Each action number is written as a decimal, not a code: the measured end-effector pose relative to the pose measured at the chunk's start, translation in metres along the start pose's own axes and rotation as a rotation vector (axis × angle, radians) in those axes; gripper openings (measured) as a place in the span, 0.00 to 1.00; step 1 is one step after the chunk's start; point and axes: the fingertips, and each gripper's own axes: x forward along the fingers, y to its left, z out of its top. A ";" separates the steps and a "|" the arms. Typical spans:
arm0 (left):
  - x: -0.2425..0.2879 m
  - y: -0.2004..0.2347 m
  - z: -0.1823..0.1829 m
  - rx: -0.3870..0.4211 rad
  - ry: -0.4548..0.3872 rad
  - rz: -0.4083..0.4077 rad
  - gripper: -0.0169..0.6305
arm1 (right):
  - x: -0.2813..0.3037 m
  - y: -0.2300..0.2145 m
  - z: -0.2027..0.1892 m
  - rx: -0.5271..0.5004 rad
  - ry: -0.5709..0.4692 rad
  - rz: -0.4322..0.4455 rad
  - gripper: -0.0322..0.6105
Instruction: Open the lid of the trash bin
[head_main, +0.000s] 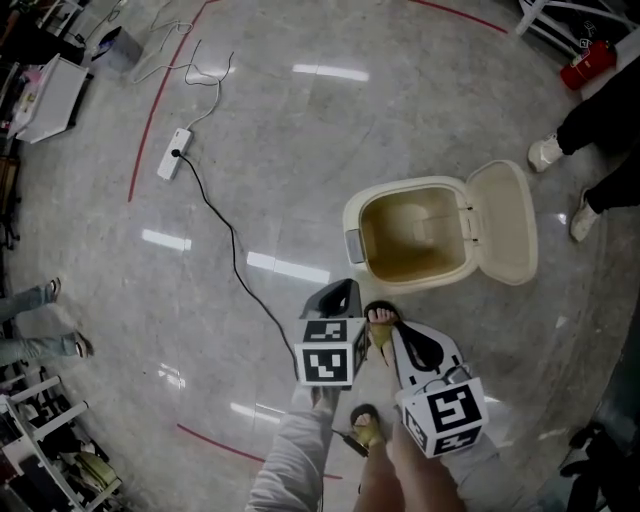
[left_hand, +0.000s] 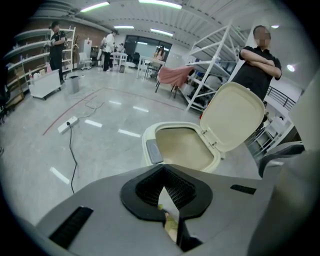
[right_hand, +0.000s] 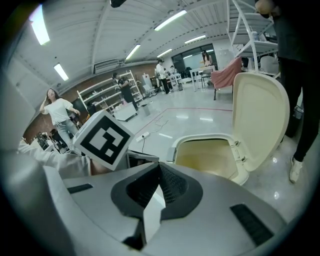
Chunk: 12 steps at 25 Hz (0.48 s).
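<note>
The cream trash bin (head_main: 352, 217) stands on the floor with its lid (head_main: 505, 225) swung fully open to the right, and the inside looks empty. In the left gripper view the bin (left_hand: 150, 136) and its raised lid (left_hand: 235, 117) are just ahead. The right gripper view shows the bin (right_hand: 200, 141) with the lid (right_hand: 260, 117) upright. My left gripper (head_main: 338, 298) and right gripper (head_main: 403, 338) hang side by side below the bin, apart from it. Both the left gripper (left_hand: 167, 200) and the right gripper (right_hand: 152, 202) are shut on nothing.
A white power strip (head_main: 174, 153) with a black cable (head_main: 235, 255) lies on the floor to the left. A bystander's shoes (head_main: 546, 152) are right of the bin. My sandalled foot (head_main: 380, 322) is between the grippers. Shelving (left_hand: 215, 50) stands behind the bin.
</note>
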 end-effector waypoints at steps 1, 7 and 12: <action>-0.006 -0.002 0.000 -0.005 -0.010 -0.002 0.03 | -0.002 0.000 0.000 -0.001 0.000 -0.003 0.04; -0.043 -0.012 0.000 0.001 -0.059 -0.008 0.03 | -0.013 0.004 -0.003 0.001 -0.006 -0.018 0.04; -0.075 -0.019 0.002 0.013 -0.094 -0.018 0.03 | -0.022 0.010 -0.003 -0.004 -0.009 -0.023 0.04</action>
